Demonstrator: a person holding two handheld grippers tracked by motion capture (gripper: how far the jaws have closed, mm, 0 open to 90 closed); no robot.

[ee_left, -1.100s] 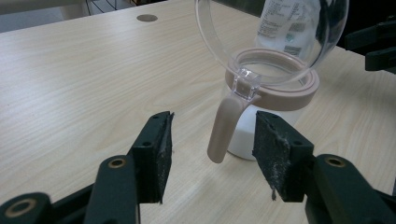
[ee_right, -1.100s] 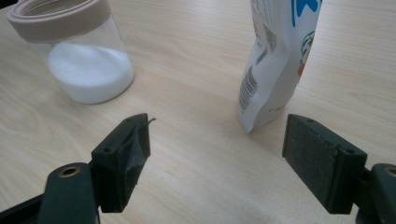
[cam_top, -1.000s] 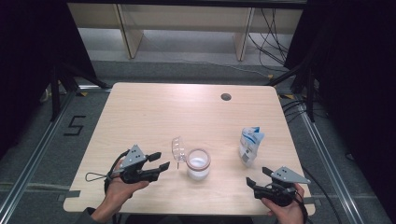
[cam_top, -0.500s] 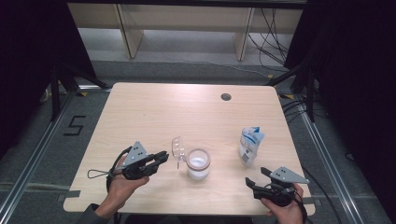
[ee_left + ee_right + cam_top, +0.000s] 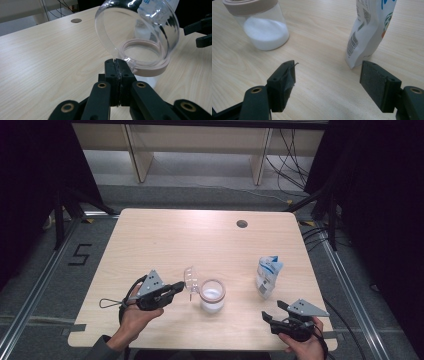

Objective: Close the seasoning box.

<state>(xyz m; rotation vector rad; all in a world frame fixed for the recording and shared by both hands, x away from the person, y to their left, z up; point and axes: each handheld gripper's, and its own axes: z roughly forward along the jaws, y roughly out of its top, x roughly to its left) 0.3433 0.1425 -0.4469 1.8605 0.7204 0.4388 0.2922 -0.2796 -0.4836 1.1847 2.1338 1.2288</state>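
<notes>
The left gripper pinches the clear domed flip lid by its edge, tipping it off the sugar-filled clear jar; the right gripper, jaws apart and just closing slightly on nothing, waits before the white pouch on the bench.

From above we look forward and down over the whole tabletop. Our left tool's camera sits very close to the jar, facing the bag. Our right tool's camera looks low across the tabletop; both share jar and bag.
</notes>
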